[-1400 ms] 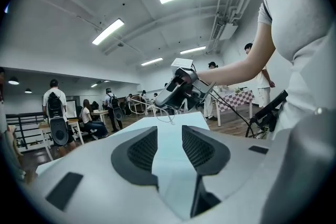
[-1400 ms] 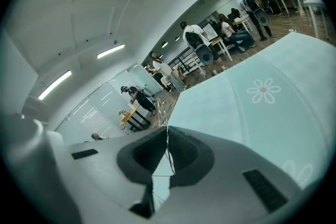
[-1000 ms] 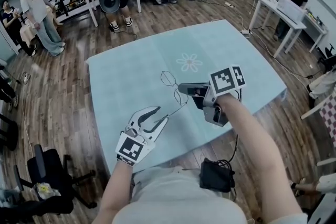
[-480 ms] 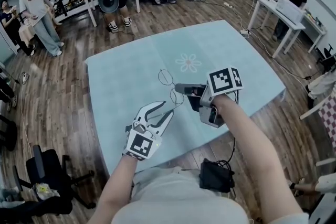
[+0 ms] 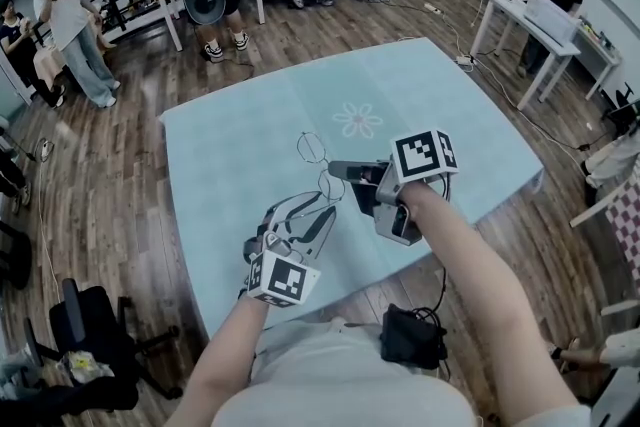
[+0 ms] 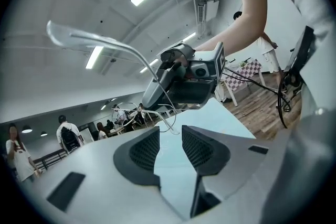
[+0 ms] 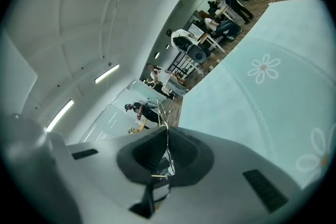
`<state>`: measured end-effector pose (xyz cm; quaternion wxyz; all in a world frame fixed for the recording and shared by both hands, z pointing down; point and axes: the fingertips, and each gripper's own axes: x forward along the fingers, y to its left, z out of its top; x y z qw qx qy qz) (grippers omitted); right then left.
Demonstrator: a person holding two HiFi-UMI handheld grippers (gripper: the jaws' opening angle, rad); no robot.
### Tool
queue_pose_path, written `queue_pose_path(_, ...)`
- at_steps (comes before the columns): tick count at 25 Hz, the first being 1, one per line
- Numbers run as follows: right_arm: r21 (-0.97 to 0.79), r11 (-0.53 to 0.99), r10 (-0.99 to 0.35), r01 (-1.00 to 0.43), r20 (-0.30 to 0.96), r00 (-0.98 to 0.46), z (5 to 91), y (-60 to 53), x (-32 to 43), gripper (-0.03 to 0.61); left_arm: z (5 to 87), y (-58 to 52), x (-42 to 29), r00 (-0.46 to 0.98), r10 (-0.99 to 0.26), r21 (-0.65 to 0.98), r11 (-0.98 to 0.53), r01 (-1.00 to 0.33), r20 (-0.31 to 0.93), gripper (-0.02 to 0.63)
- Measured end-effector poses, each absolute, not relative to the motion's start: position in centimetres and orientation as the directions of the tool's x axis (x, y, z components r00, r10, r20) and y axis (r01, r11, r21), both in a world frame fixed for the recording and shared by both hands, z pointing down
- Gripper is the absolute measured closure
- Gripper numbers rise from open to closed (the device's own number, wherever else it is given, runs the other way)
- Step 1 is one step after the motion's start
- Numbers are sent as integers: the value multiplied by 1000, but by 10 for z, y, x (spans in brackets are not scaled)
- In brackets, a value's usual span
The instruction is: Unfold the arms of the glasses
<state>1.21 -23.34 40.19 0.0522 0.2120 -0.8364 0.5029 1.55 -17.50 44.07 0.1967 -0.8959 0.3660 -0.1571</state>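
**Blue tablecloth, glasses held above it: unfolding partly done**

Pale blue cloth with flower prints, spread in a busy hall over a wood floor; people well apart behind.

Glasses off the cloth, just above its near half. Right claw clamped on the thin frame, pads closed with the rim between them, confirmed along its own jaws.

Left claw just beside the glasses on the near side, jaws apart, gripping nothing. Thin wire end of the frame just ahead of its tips; contact not confirmed.

One arm, with a clear tip, swung well out from the lenses and passing above the left claw. Judged unfolded or nearly so. Second arm not traced with certainty; state undetermined.

Progress judged at roughly halfway. Remaining work, as judged: catching the other arm with the left claw, swinging it out, then a check of both for full opening.
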Motion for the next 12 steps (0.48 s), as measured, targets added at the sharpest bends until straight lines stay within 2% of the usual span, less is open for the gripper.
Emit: queue_pose_path(12,-828,382,-301,-410,309,-902,407,-239,19,565,438,-173,12,687,-714,-460,-660,-594,137,516)
